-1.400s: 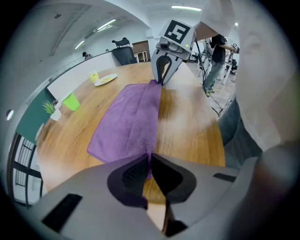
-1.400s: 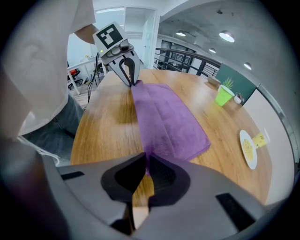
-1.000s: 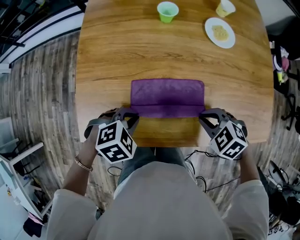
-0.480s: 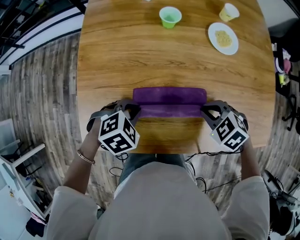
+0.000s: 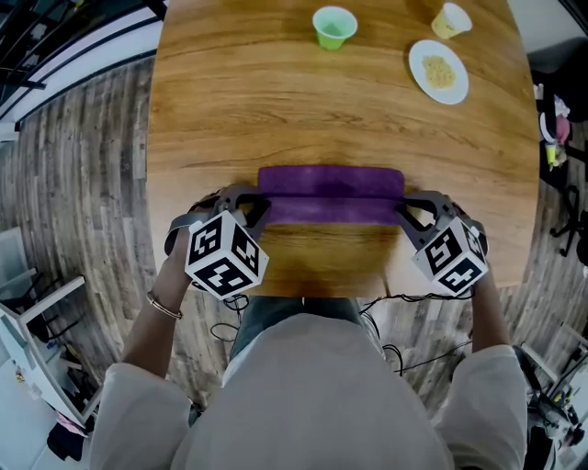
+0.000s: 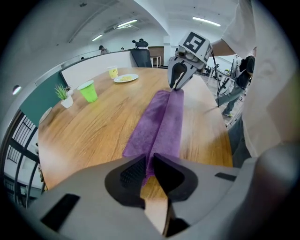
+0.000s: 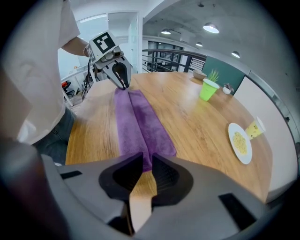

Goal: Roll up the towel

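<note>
**Item:** purple cloth towel (image 5: 331, 195). It is napped fabric, folded over on itself into a long narrow band. Two parallel ridges run its length with a crease between them, and the ends are roughly square. It lies flat on the light-brown wooden table (image 5: 276, 110), parallel to the near edge and a little back from it. It sits about midway between the left and right edges.

**Holders:** the left gripper (image 5: 259, 206), grey with black pads, is at the band's left end. The right gripper (image 5: 402, 209), of the same make, is at the right end. Both tilt steeply down onto the nearer ridge.
- Left jaws: nearly together, leaving only a thin slit, with the towel's end pinched in it.
- Right jaws: likewise a thin slit, filled with purple cloth at the tips. These jaws have just been easing apart.

**Further back, toward the far edge:**
- A lime-green plastic cup (image 5: 333, 26) stands near the middle.
- A round white plate (image 5: 438, 72) holding pale crumbly food sits toward the far right corner.
- A small yellow paper cup (image 5: 450, 18) stands just beyond the plate.

**View notes:** the head view gives the band's whole outline and both ends at once. Only the gripper views show the slits between the pads and the cloth caught in them. Each gripper view also looks along the crease to the opposite gripper. Both take in a small potted green plant (image 6: 63, 95) just beside the green cup, which lies outside the head view.
</note>
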Action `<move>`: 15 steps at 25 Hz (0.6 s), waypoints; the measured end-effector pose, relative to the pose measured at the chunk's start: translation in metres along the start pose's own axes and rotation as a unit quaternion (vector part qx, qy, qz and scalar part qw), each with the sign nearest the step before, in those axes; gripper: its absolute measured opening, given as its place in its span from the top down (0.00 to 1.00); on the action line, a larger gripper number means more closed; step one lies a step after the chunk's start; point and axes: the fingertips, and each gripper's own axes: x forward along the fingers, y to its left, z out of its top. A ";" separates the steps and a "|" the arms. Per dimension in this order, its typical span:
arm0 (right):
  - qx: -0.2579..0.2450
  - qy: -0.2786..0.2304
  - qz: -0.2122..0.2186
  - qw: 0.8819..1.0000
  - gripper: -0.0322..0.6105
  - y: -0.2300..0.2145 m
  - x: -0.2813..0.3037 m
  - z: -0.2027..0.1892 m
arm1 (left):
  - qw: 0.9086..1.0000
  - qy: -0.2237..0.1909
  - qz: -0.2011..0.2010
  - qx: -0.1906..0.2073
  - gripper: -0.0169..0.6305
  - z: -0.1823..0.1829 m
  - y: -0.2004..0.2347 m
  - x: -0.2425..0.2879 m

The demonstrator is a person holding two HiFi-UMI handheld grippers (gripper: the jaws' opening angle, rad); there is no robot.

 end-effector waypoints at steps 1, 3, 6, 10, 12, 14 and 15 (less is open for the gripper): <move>0.000 -0.002 -0.005 1.000 0.84 -0.001 -0.004 0.000 | 1.000 -0.002 0.005 -0.003 0.89 -0.001 0.001 -0.004; 0.001 -0.012 -0.012 1.000 0.83 0.000 -0.012 0.001 | 1.000 -0.005 0.016 -0.006 0.89 -0.001 0.001 -0.013; -0.001 -0.024 -0.022 0.999 0.81 0.004 -0.023 0.002 | 1.000 -0.011 0.026 -0.004 0.89 0.001 -0.004 -0.025; -0.031 -0.022 -0.014 0.999 0.82 0.027 -0.027 0.002 | 1.000 -0.017 0.017 0.013 0.89 0.008 -0.027 -0.030; -0.050 -0.017 -0.005 0.999 0.82 0.039 -0.021 -0.001 | 1.000 -0.014 0.012 0.019 0.89 0.008 -0.038 -0.026; -0.062 -0.013 0.001 0.998 0.82 0.047 -0.014 -0.004 | 1.000 -0.009 0.011 0.024 0.89 0.006 -0.046 -0.019; -0.068 -0.011 0.003 0.998 0.82 0.049 -0.010 -0.005 | 1.000 -0.006 0.012 0.027 0.89 0.005 -0.048 -0.016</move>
